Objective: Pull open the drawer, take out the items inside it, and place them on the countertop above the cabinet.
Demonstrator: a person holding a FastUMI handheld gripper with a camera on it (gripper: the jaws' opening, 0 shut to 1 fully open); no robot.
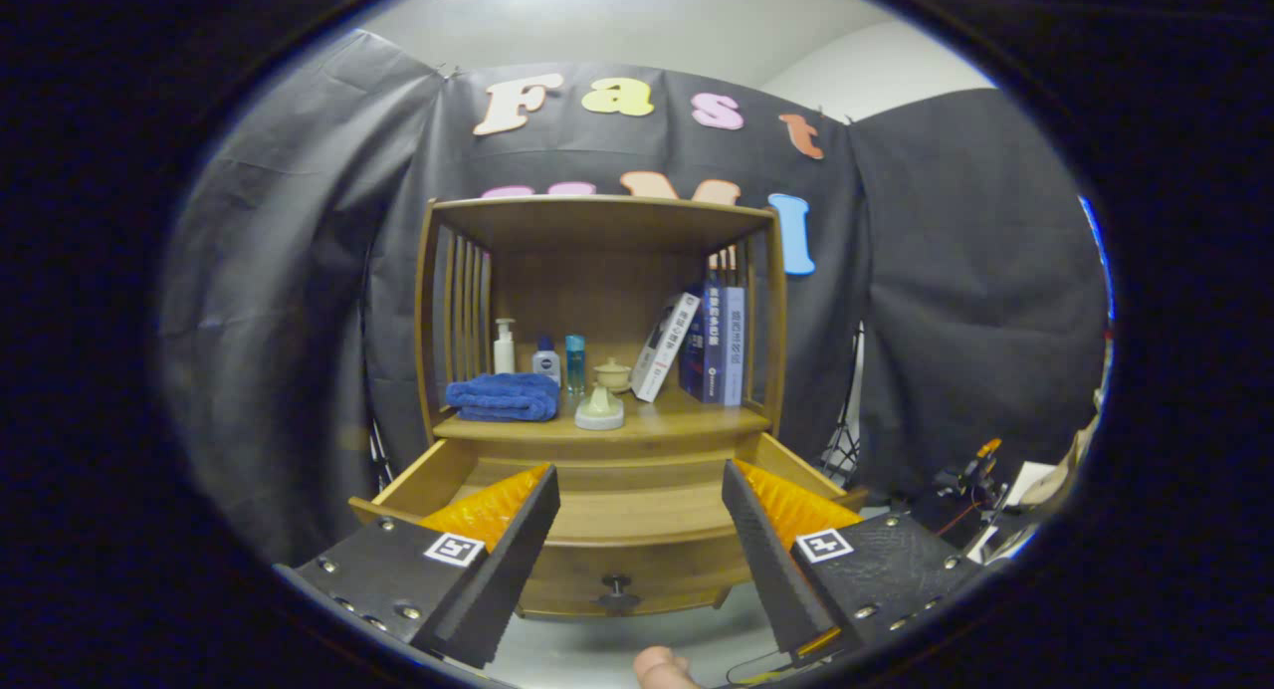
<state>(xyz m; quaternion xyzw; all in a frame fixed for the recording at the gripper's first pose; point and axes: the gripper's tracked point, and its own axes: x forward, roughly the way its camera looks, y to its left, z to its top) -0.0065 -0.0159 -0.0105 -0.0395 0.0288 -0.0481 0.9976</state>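
1. The gripper (637, 490) is held level and faces straight at the wooden cabinet (602, 370). Its jaws are spread wide and they hold nothing.
2. The two fingers (518, 560) stand in front of the open drawer (637, 515), one toward each side wall of it, and they do not touch it. A small part of the person's hand (662, 669) shows below, between the fingers.
3. The drawer is pulled out toward the gripper. I see one round dark knob (617, 591) in the middle of its front panel. What lies inside the drawer I cannot tell, because the front panel and the fingers hide the bottom.
4. On the countertop (677, 422) above the drawer I count one folded blue towel (503, 396) at the left side.
5. Behind the towel stand three bottles (545, 360) in a row.
6. Just beside the towel there is one pale ceramic piece (600, 410), and one small lidded pot (612, 373) behind it.
7. At the right side there are three books (712, 345); one leans, two stand upright.
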